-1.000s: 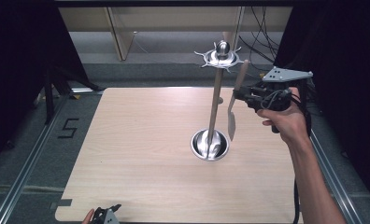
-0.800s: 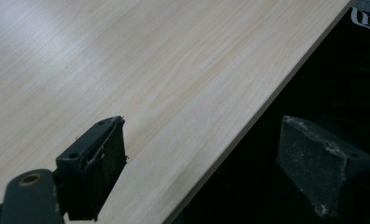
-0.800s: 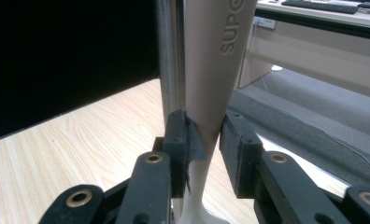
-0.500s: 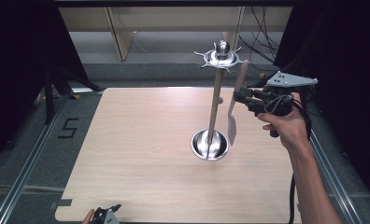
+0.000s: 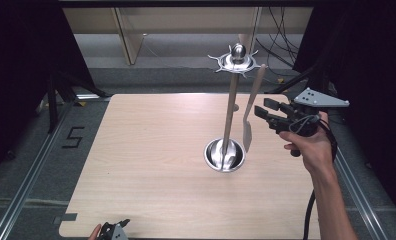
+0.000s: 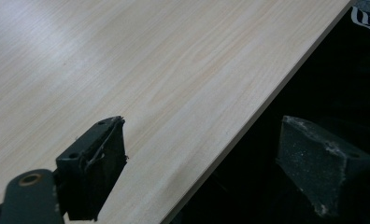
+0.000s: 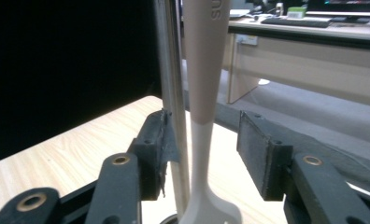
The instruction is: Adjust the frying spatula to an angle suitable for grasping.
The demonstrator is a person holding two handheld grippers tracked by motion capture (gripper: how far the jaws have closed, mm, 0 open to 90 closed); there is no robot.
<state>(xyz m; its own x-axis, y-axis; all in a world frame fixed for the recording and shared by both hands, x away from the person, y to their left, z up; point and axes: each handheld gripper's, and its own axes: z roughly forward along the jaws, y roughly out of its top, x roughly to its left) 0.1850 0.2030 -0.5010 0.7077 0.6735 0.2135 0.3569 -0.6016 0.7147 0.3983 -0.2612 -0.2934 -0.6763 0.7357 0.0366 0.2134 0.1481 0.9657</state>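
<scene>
The table (image 5: 151,165) is bright, lit from above. The room around it is very dark, almost black. The shiny metal bowl (image 5: 224,154) gives off small white glints. There is only a faint shadow beside it. In the left gripper view, the wood has a pale glow at the top left, and the near black pads (image 6: 96,158) look soft and fuzzy. In the right gripper view, the spatula (image 7: 202,93) is close up and blurry, while the far desk (image 7: 309,51) is bright.
</scene>
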